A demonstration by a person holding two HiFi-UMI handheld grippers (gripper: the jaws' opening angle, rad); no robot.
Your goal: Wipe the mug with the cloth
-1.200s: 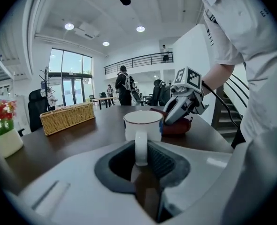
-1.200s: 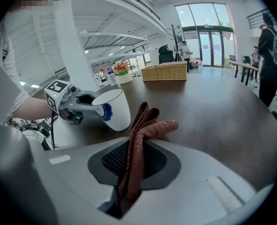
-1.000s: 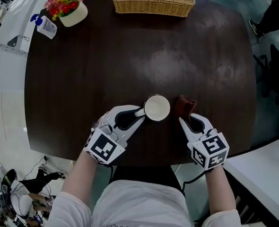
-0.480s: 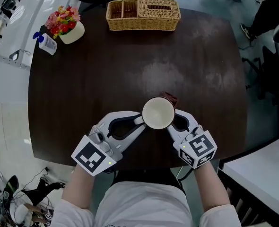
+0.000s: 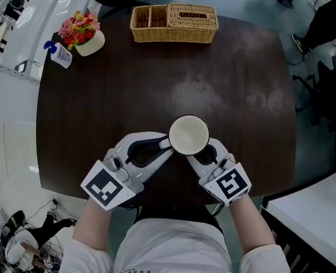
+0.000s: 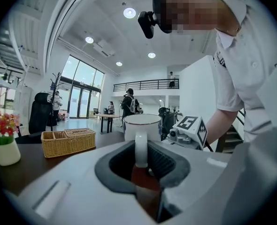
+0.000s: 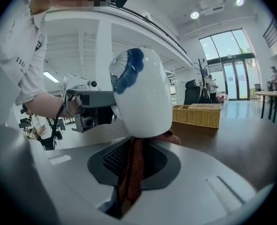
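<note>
left gripper (image 5: 167,145) clamped on the handle of the white mug (image 5: 189,134), holding it upright over the near side of the dark table (image 5: 99,95). right gripper (image 5: 207,152) closed on the red-brown cloth (image 7: 134,172), cloth pressed against the mug's lower side. wicker basket (image 5: 173,23) at far edge.

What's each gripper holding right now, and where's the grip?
The left gripper is shut on the mug, gripping its handle. The right gripper is shut on the cloth, clamping a bunched fold that presses against the mug's bottom.
</note>
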